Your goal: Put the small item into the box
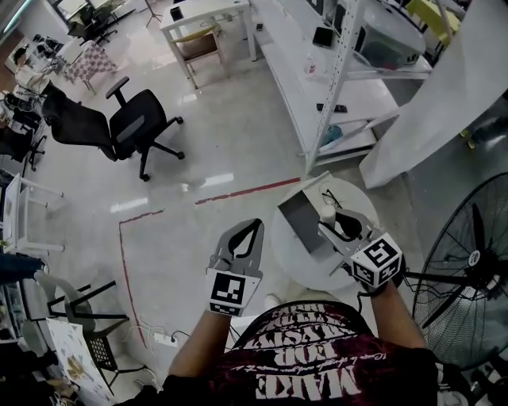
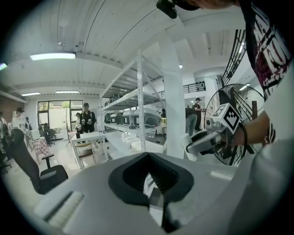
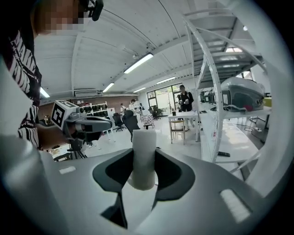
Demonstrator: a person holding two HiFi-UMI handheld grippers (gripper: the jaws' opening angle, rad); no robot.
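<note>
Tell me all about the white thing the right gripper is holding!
It is a small white cylinder, plain and matte, maybe foam or rolled paper; I cannot tell which. Its far end is flat. The right gripper pinches its lower part between both jaws, so most of it sticks out past them. Nothing else touches it. In the head view it is held above the round white table, near the edge of the open grey box.

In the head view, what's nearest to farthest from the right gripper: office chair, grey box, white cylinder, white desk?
1. White cylinder, in the right gripper jaws.
2. Grey box, just left of it.
3. Black office chair, upper left.
4. White desk, far top.
</note>
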